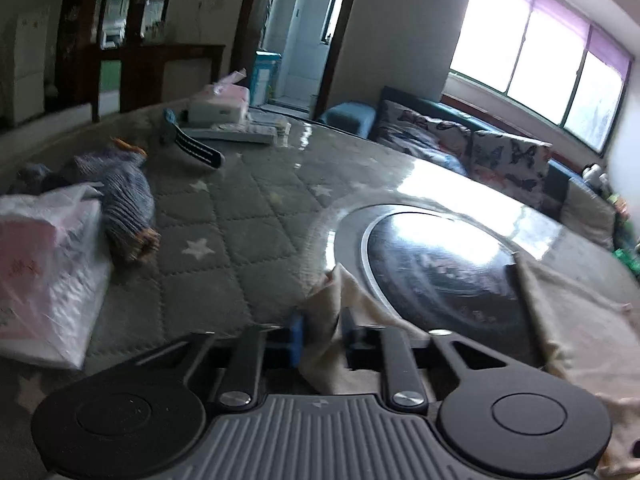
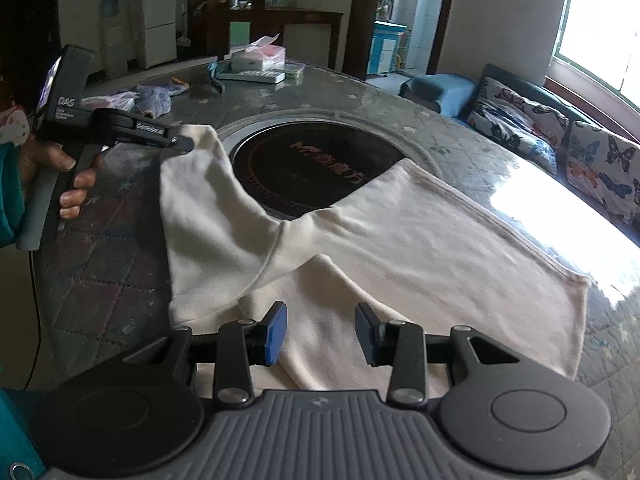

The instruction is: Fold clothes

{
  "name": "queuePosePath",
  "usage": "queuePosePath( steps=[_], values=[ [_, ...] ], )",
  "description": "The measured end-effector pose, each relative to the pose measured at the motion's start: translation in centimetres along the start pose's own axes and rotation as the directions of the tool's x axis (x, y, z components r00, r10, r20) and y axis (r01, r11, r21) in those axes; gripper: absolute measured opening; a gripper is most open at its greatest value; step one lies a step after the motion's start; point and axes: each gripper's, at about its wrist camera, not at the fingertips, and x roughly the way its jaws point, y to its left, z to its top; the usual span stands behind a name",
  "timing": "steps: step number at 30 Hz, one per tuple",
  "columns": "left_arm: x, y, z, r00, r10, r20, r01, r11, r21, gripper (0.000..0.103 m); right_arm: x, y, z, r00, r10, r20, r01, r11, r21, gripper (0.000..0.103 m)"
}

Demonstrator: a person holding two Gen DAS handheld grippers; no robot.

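Cream trousers (image 2: 400, 248) lie spread on the round table, their two legs running away from me across the dark stove disc (image 2: 316, 168). My left gripper (image 2: 188, 144) is shut on the far end of the left leg; in the left wrist view the cream cloth (image 1: 324, 336) is pinched between its pads. My right gripper (image 2: 320, 332) is open and empty, hovering just above the near waist part of the trousers.
A striped blue garment (image 1: 124, 200) and a plastic-wrapped packet (image 1: 44, 268) lie at the left. A tissue box (image 2: 260, 58) and a remote (image 2: 252, 76) sit at the far side. A butterfly-print sofa (image 2: 560, 136) stands to the right of the table.
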Motion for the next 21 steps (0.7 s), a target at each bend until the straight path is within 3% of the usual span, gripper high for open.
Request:
queuePosePath(
  steps=[3,6,11,15,17,20,21],
  values=[
    [-1.5,-1.6,0.3,0.996,-0.094,0.014,0.094,0.996,0.013,0.012,-0.6,-1.0,-0.5,1.000,-0.009,0.013,0.008,0.999,0.046,0.038],
    [-3.3,-4.4,0.6,0.974,-0.225,0.016,0.224,0.973,0.056,0.012,-1.3,-2.1,-1.1,1.000,-0.018,0.026,0.015,0.995,0.100,0.038],
    [-5.9,-10.6,0.0,0.896,-0.444,-0.025,0.443,0.884,0.152,0.012,-2.5,-4.1,-2.1,0.998,-0.035,0.046,0.026,0.981,0.190,0.038],
    [-6.7,-15.4,-2.1,0.830,-0.548,-0.105,0.557,0.802,0.217,0.012,-3.4,-5.6,-2.9,0.997,-0.051,0.060,0.033,0.965,0.261,0.038],
    [-6.5,-17.3,-3.6,0.809,-0.567,-0.151,0.587,0.773,0.242,0.014,-3.8,-6.4,-3.4,0.996,-0.058,0.061,0.038,0.954,0.296,0.038],
    [-5.9,-19.2,-5.4,0.805,-0.555,-0.209,0.593,0.750,0.291,0.026,-4.2,-7.7,-4.4,0.996,-0.067,0.054,0.043,0.934,0.355,0.038],
    [-5.8,-19.5,-5.8,0.809,-0.547,-0.217,0.588,0.749,0.305,0.045,-4.4,-8.0,-4.7,0.996,-0.067,0.052,0.043,0.928,0.370,0.038]
  ],
)
